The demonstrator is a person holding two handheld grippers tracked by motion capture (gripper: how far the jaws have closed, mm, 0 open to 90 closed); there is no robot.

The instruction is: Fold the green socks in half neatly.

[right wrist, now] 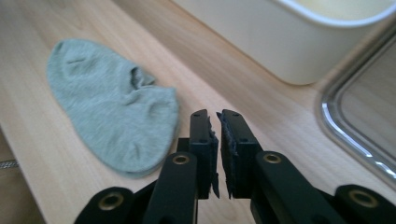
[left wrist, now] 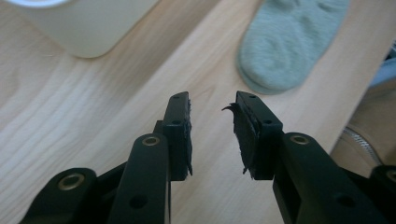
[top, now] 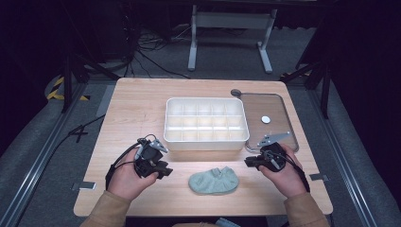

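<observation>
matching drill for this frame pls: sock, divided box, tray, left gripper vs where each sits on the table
1 sock
2 divided box
3 tray
4 left gripper

A right side of table, beside the box
B near table edge, between the two grippers
C table centre, white, compartments empty
D left of the sock, jaws apart

Pairs: 1-B, 2-C, 3-A, 4-D

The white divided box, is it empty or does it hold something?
Empty. In the high view, every compartment of the white divided box shows a bare white bottom; the green sock lies outside it on the table.
</observation>
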